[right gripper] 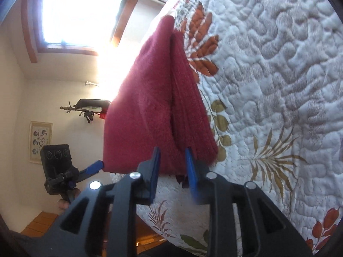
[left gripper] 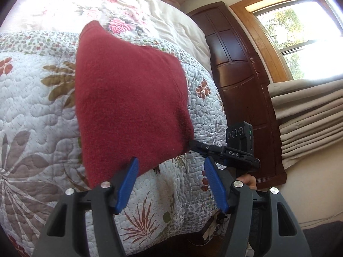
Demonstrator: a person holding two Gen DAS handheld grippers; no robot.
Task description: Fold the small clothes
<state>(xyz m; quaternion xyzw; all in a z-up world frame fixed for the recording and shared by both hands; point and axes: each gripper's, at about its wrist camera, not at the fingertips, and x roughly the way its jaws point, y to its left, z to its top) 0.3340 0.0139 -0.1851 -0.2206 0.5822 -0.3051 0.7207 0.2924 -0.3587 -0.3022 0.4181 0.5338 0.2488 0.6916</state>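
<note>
A dark red fleece cloth (left gripper: pixel 130 98) lies folded over on the floral quilt (left gripper: pixel 32 98), its near end raised off the bed. My right gripper (right gripper: pixel 173 167) is shut on the near edge of the red cloth (right gripper: pixel 148 111), with doubled layers between its blue fingers (right gripper: pixel 155 171). In the left wrist view the right gripper (left gripper: pixel 193 144) pinches the cloth's right corner. My left gripper (left gripper: pixel 171 182) stands open, its fingers wide apart; its left finger (left gripper: pixel 128 184) overlaps the cloth's near corner. In the right wrist view the left gripper (right gripper: pixel 99 166) touches the cloth's other corner.
The quilt (right gripper: pixel 278 85) covers a bed with a cream floral cover (left gripper: pixel 70 6) further back. A dark wooden headboard (left gripper: pixel 238 75) and a window (left gripper: pixel 300 42) with a folded blind stand at the right. A person's fingers (left gripper: pixel 248 181) hold the right gripper's handle. Wooden floor (right gripper: pixel 40 222) shows below the bed's edge.
</note>
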